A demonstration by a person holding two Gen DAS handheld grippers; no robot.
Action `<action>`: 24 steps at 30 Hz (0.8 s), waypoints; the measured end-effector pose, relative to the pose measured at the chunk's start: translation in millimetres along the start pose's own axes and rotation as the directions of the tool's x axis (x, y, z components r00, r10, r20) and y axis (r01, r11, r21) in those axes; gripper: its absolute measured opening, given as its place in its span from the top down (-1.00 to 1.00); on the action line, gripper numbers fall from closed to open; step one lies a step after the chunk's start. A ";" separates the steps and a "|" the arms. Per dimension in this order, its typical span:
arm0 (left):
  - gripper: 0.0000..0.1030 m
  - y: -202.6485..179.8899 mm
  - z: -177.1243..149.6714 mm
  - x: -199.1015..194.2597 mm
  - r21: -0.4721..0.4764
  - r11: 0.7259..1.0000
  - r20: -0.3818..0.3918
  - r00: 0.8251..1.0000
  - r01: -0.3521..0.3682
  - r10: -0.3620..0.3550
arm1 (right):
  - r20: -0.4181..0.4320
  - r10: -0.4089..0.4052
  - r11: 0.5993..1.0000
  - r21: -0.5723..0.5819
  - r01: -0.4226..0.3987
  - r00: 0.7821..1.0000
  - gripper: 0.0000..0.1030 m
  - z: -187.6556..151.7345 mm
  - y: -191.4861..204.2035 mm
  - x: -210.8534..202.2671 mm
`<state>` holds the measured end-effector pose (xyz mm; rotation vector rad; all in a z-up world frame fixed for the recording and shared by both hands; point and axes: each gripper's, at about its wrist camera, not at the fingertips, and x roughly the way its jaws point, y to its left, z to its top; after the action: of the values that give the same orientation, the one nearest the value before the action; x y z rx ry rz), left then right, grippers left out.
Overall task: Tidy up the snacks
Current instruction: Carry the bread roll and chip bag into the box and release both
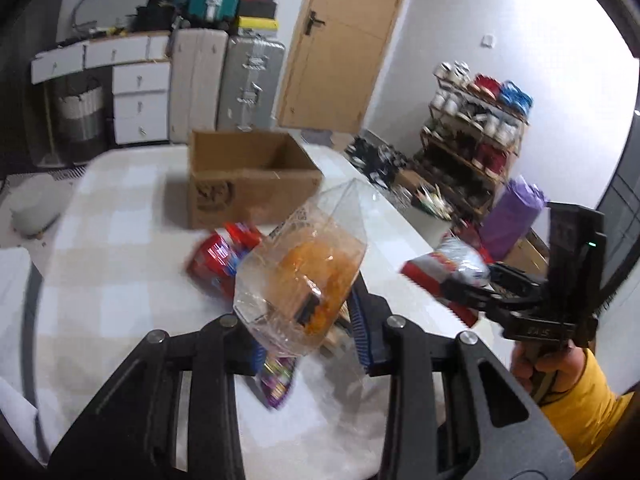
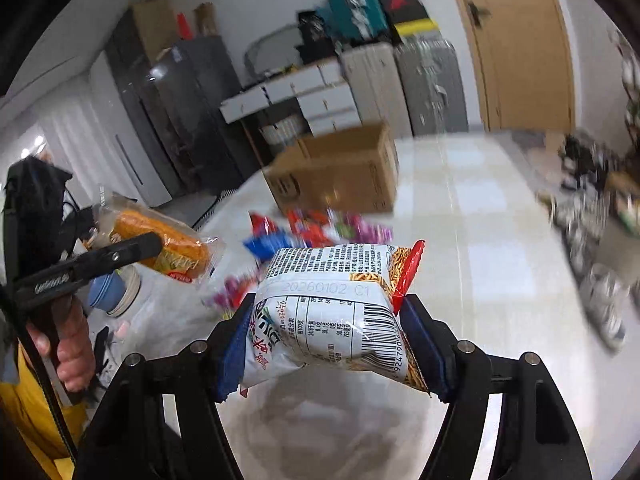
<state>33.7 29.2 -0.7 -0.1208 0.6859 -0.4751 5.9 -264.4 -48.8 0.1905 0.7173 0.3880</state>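
On the near side of the cardboard box (image 1: 250,178), which stands open-topped on the checked tablecloth (image 1: 120,240), both tools are raised above the table with a packet each. The left gripper (image 1: 306,320) is clenched on a clear bag (image 1: 304,260) with orange pieces inside; its blue pads (image 1: 362,320) press the bag's lower part, while the upper part stands free and tilts toward the box's near wall without touching it. The right gripper (image 2: 322,340) is clamped on a white printed snack packet (image 2: 332,308), barcode and date stamp facing the camera, its red crimped edge sticking out past the right pad (image 2: 422,340). Between the box and the grippers lies a loose heap of snacks (image 2: 316,228), red, blue and pink wrappers, blurred; in the left wrist view a red packet (image 1: 222,258) lies just short of the box's front face. To the right of the box the table runs bare and pale to its far edge (image 1: 400,204), beyond which a cluttered wooden shelf (image 1: 476,136) stands. To the left of the box the cloth also lies open as far as the rounded table rim. Behind the box are white drawers (image 1: 138,96) and a wooden door (image 1: 344,40), well apart from it.
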 end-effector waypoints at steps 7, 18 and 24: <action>0.41 39.6 64.7 -9.3 -0.060 0.998 0.029 0.999 -0.028 0.029 | 0.091 0.098 0.995 -0.017 -0.097 0.991 -0.39 72.7 9.7 -13.3; 0.41 80.7 165.3 60.8 -0.101 0.994 -0.030 0.999 -0.047 0.044 | 0.113 0.144 0.989 -0.005 -0.145 0.983 -0.39 187.4 13.5 26.9; 0.41 99.0 207.4 144.2 -0.131 0.989 -0.102 0.993 -0.075 0.062 | 0.038 0.134 0.990 0.031 -0.135 0.990 -0.39 236.3 1.6 94.3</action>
<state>300.1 41.0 49.8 -0.2015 0.8159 -0.3702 228.7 -233.4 69.9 0.2779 0.6777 0.5004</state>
